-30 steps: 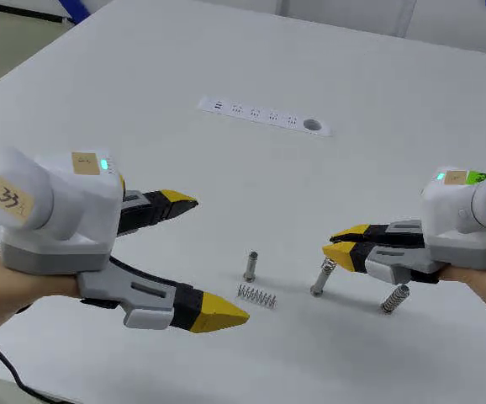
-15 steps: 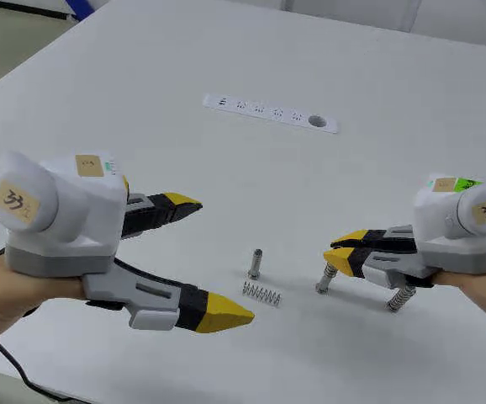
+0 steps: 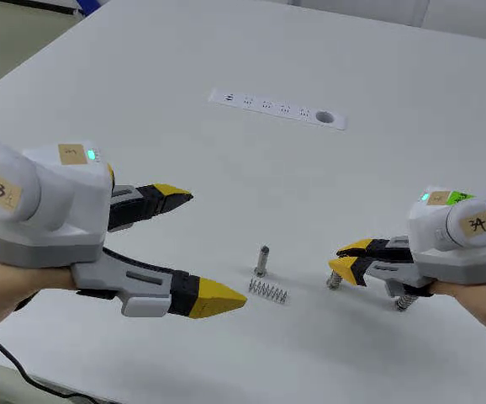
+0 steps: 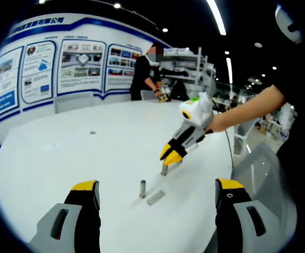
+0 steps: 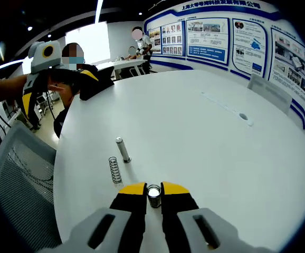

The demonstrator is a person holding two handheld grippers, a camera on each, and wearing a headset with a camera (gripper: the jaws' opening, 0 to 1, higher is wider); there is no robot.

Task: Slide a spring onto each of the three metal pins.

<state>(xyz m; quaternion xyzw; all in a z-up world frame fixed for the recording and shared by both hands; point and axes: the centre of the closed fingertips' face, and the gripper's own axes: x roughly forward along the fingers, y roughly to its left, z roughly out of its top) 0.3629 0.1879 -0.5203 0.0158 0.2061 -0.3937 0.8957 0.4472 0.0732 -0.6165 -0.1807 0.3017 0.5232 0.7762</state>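
On the white table (image 3: 377, 76), bare pin (image 3: 262, 261) is standing upright; loose spring (image 3: 268, 292) is lying just beside it at 5 o'clock. At 3 o'clock, right gripper (image 3: 346, 259) is clamping a sprung pin (image 3: 335, 280); second sprung pin (image 3: 405, 300) is sitting under its body. At 9 o'clock, left gripper (image 3: 203, 246) is hovering, jaws wide apart.

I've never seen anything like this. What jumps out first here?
Two handheld yellow-tipped grippers over a white table: the left gripper gapes wide open, the right gripper has its fingers closed on a spring-covered pin. Between them stands a bare pin, a loose spring lying beside it.
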